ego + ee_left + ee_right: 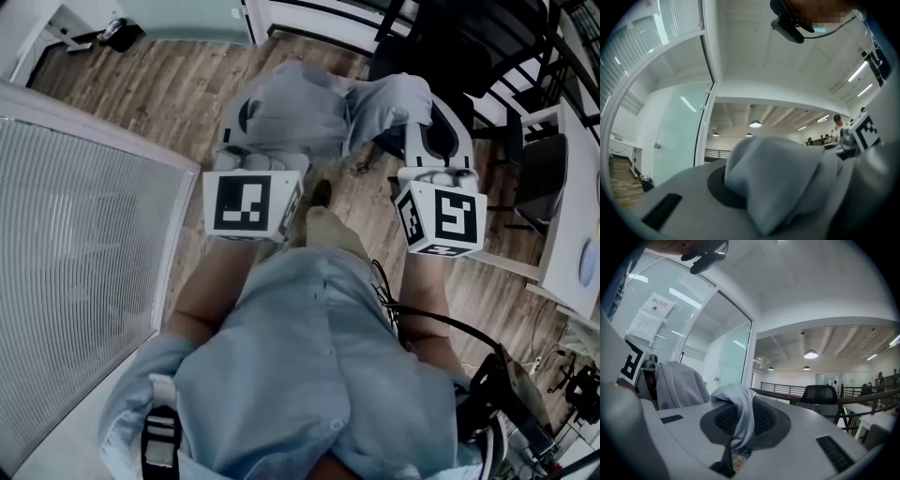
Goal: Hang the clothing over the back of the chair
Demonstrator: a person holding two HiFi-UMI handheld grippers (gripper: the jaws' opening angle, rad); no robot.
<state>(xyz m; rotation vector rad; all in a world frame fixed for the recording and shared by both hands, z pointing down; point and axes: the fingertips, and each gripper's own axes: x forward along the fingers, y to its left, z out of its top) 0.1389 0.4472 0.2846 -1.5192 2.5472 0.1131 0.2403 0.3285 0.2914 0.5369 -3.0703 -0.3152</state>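
The left tool [247,155] is closed tight on a thick bunch of the gray clothing [309,117]. In the left gripper view the cloth swells up out of the shut jaws and hides most of what lies ahead. The right tool [433,127] is also closed. It pinches a thinner fold of the same clothing, and in the right gripper view that fold drapes up and over the dark pad between its jaws. From the head view the clothing hangs in the air between the two tools, spread loosely from one to the other above the wooden floor [141,103], with both tools held out in front of the person's light blue shirt [309,375]. The black chair [427,56] stands just beyond the clothing, ahead of the right tool, and whether the cloth touches it cannot be told. A white bench [572,216] runs along the right edge of the head view, and a pale ribbed panel [75,234] fills its left side.
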